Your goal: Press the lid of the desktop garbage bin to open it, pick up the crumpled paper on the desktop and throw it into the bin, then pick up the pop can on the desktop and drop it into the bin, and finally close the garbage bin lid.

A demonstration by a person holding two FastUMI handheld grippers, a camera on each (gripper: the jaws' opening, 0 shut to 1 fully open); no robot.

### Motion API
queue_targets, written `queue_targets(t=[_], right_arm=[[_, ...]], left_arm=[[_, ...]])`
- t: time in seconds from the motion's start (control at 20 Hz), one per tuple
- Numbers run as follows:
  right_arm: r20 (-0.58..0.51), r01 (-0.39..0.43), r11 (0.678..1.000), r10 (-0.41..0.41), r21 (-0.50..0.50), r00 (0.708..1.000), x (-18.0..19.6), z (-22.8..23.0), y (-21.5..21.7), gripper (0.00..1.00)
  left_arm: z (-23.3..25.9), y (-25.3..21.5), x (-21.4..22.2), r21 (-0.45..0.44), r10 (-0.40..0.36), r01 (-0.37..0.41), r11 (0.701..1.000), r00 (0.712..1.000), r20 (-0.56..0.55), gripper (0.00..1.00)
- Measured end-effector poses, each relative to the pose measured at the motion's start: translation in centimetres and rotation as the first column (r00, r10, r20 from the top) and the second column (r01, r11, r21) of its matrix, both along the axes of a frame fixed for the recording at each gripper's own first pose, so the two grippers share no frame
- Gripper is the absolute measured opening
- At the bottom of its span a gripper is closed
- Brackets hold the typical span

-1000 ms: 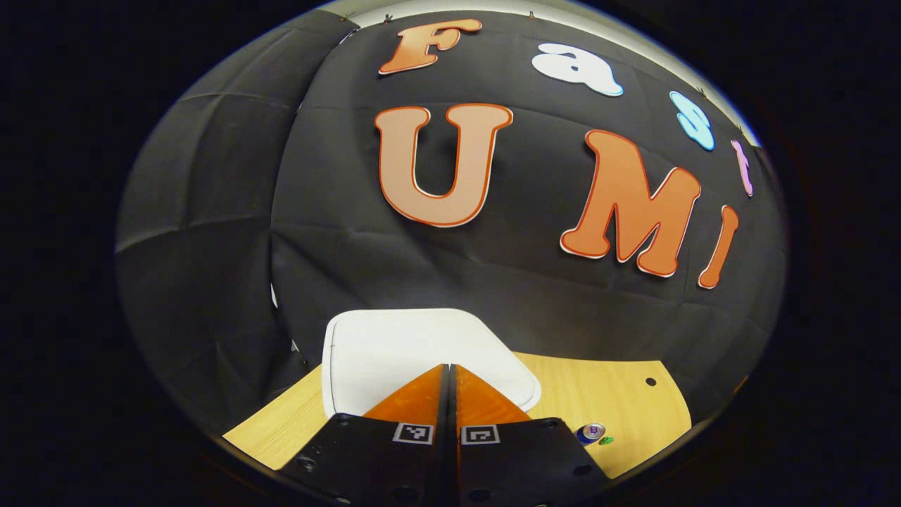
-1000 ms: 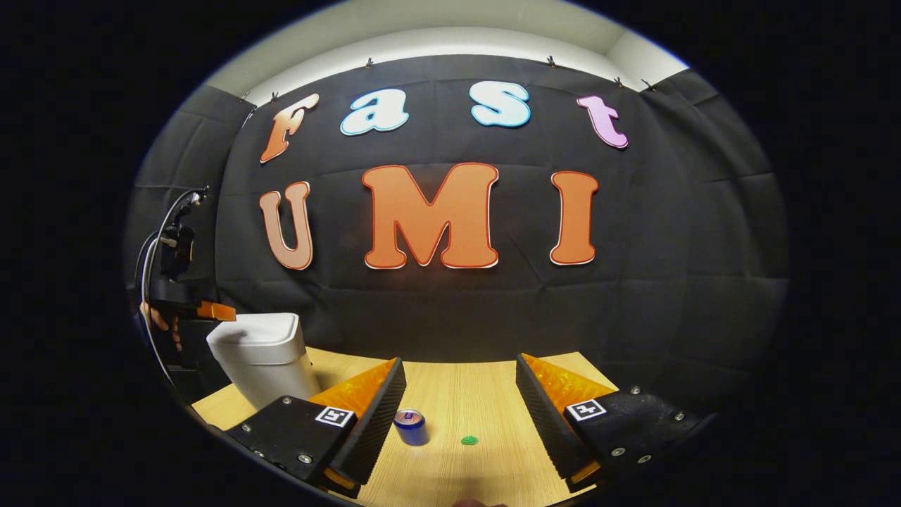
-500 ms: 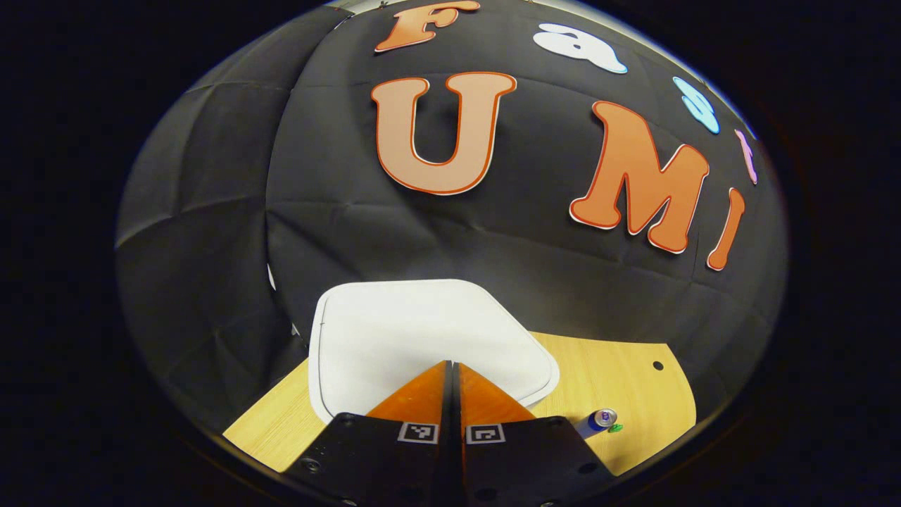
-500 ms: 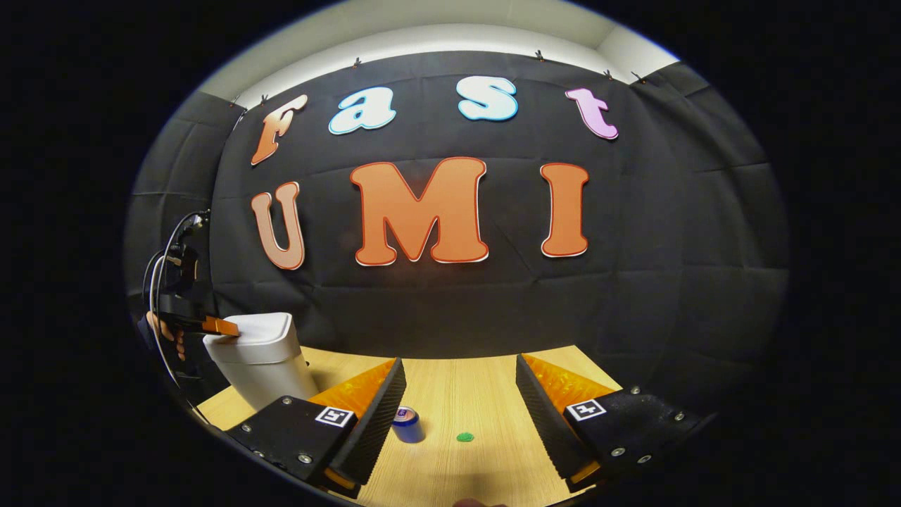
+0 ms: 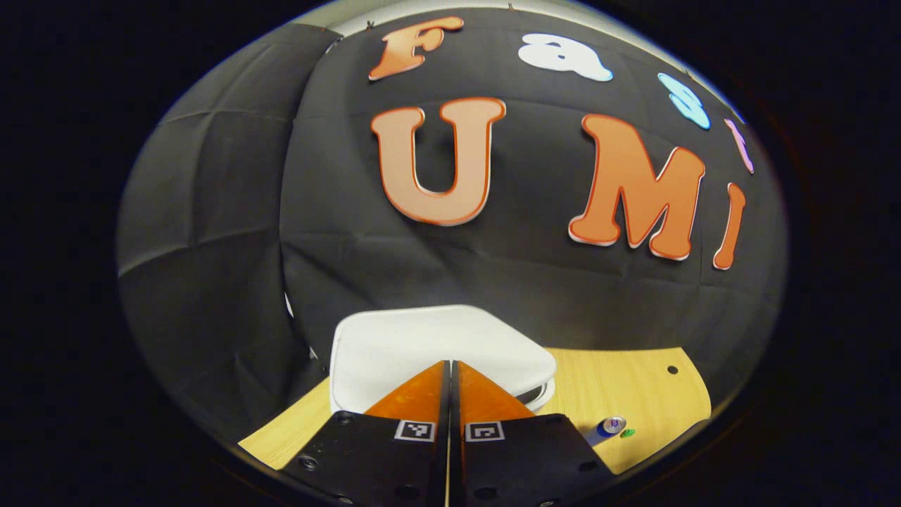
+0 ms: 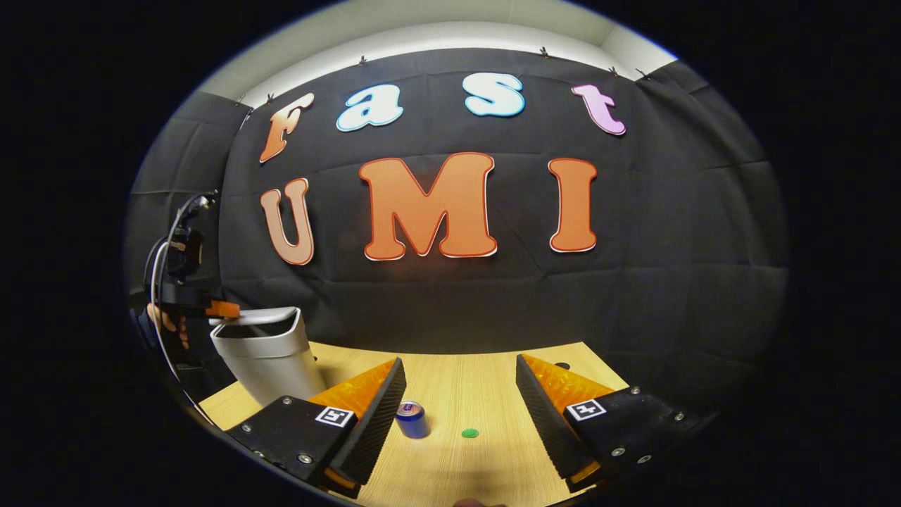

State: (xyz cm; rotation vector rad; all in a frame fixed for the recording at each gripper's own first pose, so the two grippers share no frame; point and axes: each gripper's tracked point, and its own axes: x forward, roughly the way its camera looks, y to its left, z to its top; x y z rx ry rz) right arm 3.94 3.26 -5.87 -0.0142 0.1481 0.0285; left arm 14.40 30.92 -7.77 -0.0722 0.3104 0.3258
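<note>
Wooden desktop [image 6: 486, 394]: blue pop can [image 6: 412, 419], label unreadable; white bin [image 6: 267, 352].

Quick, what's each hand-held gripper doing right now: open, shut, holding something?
Left hand-held gripper: shut, holding nothing, tips at the white bin lid.
Right hand-held gripper: open, empty, above the pop can.

Small green piece [image 6: 469, 433] on wooden desktop [image 6: 486, 394]

Bin lid [image 6: 255, 317] popped up since 0.5 s ago: was seated flat on bin [image 6: 271, 359], now tilted w/ dark gap under its edge, lower left of right gripper view. Left gripper [image 5: 449, 372] lifted slightly w/ it.
</note>
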Motion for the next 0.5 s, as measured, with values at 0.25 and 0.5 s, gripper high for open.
queue_targets(t=[0.25,0.5], right_arm=[[-0.015,-0.004,1.000,0.004,0.000,1.000,0.5,-0.8,-0.1,0.94],[-0.014,-0.021,1.000,0.021,-0.003,1.000,1.3,-2.0,-0.1,0.94]], left_arm=[[5.1,-5.5,-2.4,0.126,-0.119,0.102,0.987,0.984,0.132,0.58],[7.3,-10.5,-4.9,0.136,-0.185,0.158,0.978,0.958,0.217,0.64]])
